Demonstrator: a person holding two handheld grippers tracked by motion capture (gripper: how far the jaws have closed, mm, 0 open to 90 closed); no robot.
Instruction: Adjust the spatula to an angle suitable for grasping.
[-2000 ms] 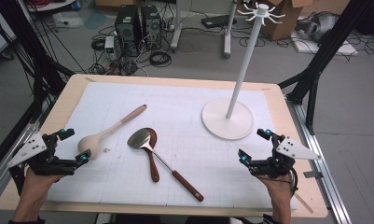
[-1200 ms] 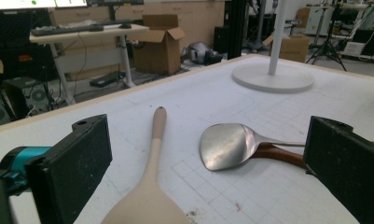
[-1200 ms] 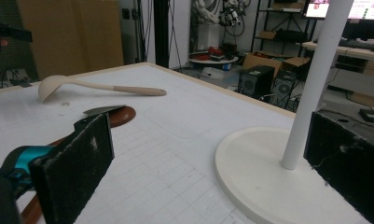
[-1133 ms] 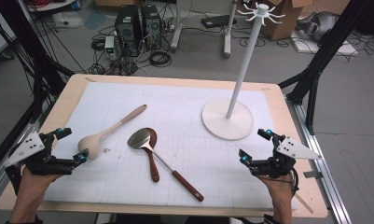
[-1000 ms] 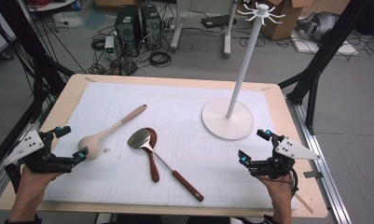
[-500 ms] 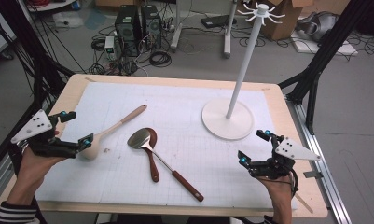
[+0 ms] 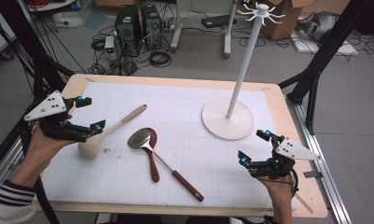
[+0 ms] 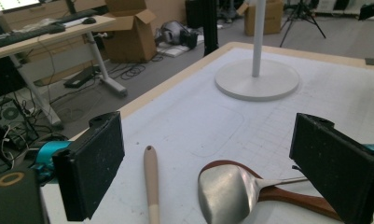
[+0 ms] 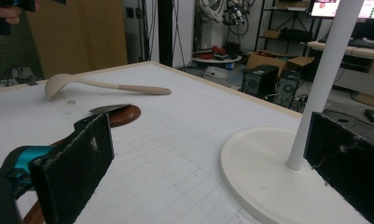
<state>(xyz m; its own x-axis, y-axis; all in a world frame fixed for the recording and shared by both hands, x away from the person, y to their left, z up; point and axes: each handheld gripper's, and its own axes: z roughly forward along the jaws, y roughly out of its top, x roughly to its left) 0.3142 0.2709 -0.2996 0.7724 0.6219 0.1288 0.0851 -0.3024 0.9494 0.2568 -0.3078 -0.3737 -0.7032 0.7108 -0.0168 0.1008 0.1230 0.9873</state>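
Note:
A beige wooden ladle (image 7: 111,129) lies at the left of the white mat, its bowl toward the front. Beside it a metal spatula (image 7: 141,139) with a red-brown handle lies across a dark wooden spoon (image 7: 152,164). My left gripper (image 7: 92,113) hovers open over the ladle's handle. Its jaws have just been closing a little, with nothing between them. In the left gripper view (image 8: 212,172) the ladle's handle (image 8: 150,182) and the spatula head (image 8: 226,191) lie below the jaws. My right gripper (image 7: 253,147) rests open near the front right, holding nothing.
A white hook stand (image 7: 227,118) rises at the back right of the mat, and its base (image 9: 268,172) lies close ahead of the right gripper (image 9: 208,168). The wooden table edge (image 7: 310,186) runs just right of the right hand. Computers and cables sit on the floor behind.
My left hand has lifted off the table's front-left edge and moved up and in over the beige ladle. The right hand and the utensils have stayed where they were.

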